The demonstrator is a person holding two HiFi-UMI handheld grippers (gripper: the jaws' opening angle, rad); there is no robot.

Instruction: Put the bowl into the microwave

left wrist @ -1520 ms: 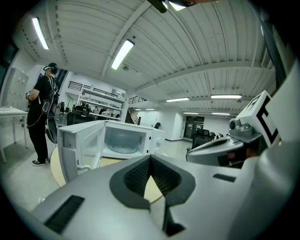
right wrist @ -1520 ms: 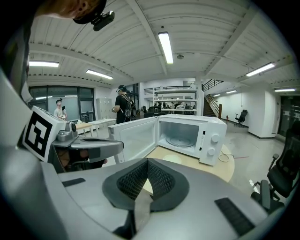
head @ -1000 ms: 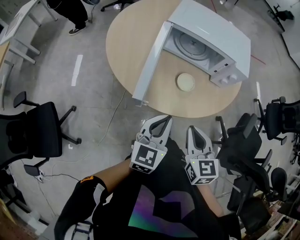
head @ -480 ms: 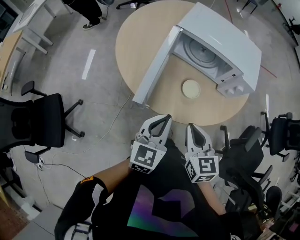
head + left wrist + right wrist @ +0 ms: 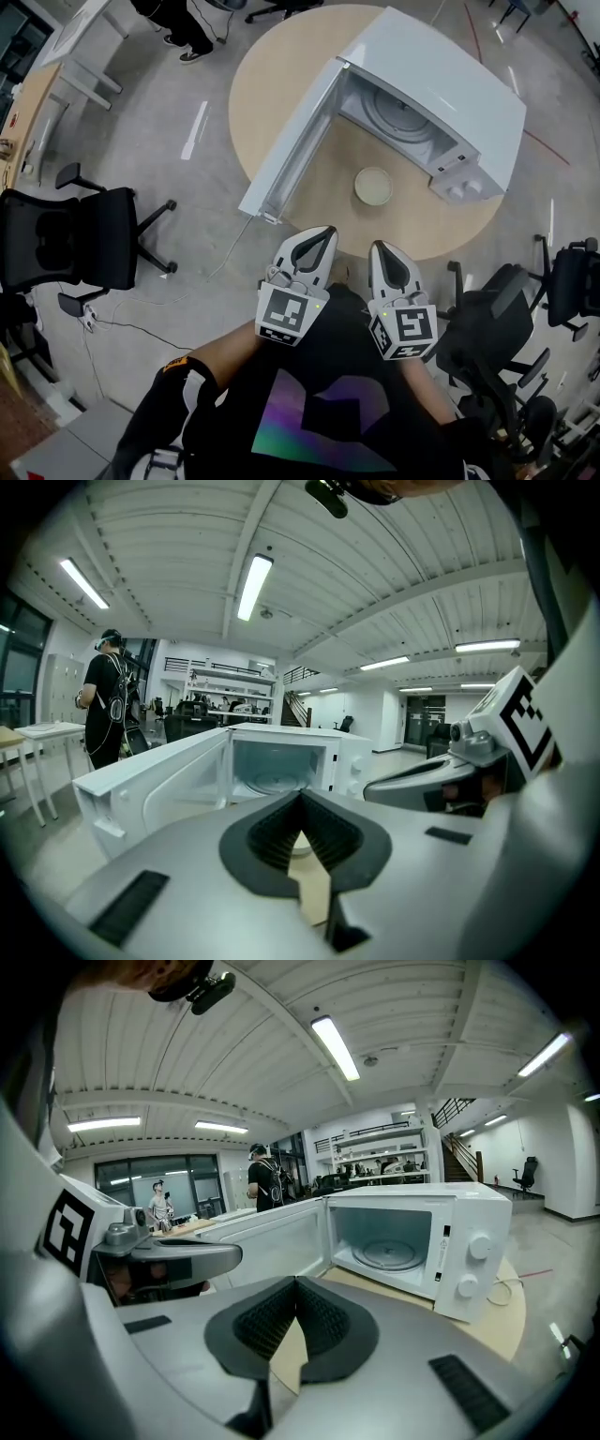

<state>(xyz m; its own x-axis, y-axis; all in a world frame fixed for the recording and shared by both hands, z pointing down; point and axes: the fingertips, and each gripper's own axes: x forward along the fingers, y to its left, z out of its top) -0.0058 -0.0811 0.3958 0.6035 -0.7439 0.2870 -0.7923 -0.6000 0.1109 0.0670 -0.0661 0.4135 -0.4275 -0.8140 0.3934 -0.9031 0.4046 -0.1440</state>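
Just in front of the open white microwave [image 5: 441, 75], on the round pale-wood bench [image 5: 272, 75], the small cream bowl [image 5: 373, 186] sits untouched; the left tool [image 5: 324, 232] and right tool [image 5: 377, 247] hang well short of the microwave, both pressed together on nothing. One tool should, I judge, spread early, pinch the rim squarely and keep the bowl level. I count one bowl, one microwave, two tools.

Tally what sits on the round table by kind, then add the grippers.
microwave: 1
bowl: 1
grippers: 2, the left gripper and the right gripper
total: 4
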